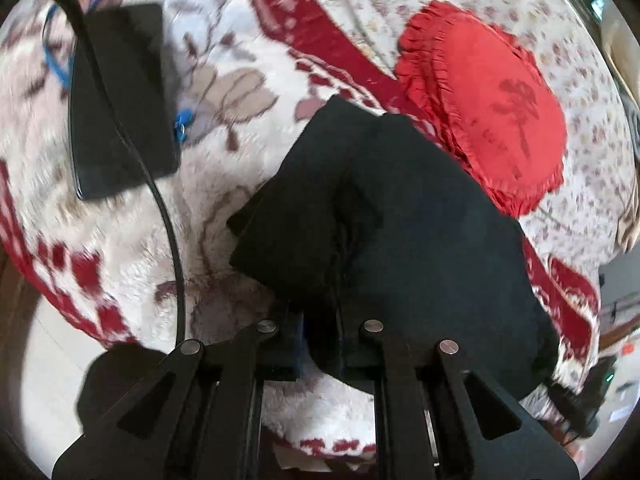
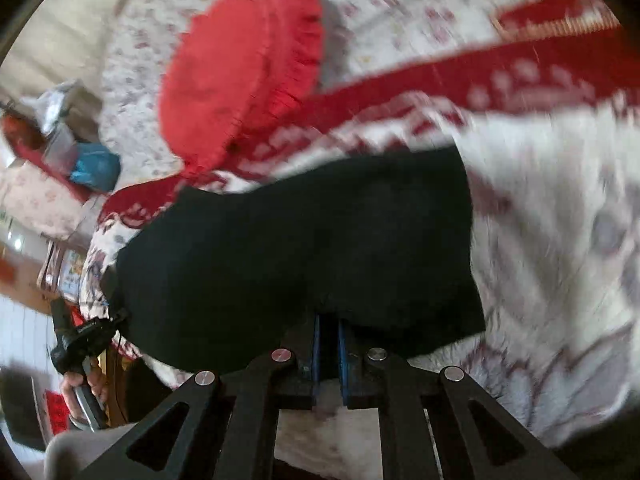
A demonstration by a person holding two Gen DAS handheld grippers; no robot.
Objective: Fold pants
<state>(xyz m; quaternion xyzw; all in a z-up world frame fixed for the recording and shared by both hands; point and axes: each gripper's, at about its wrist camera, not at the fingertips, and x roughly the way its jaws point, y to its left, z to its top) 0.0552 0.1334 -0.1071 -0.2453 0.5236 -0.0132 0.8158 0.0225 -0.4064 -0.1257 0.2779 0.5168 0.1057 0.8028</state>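
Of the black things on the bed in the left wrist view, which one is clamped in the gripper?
The black pants, bunched between the shut left gripper. The flat black pad with the cable lies apart on the blanket.

One pants (image 1: 400, 216), one red cushion (image 1: 484, 104) (frilled), two tools.

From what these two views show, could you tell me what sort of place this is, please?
Probably a bedroom at home: the black pants lie on a bed spread with a plush red-and-white floral blanket, beside a frilled red cushion.
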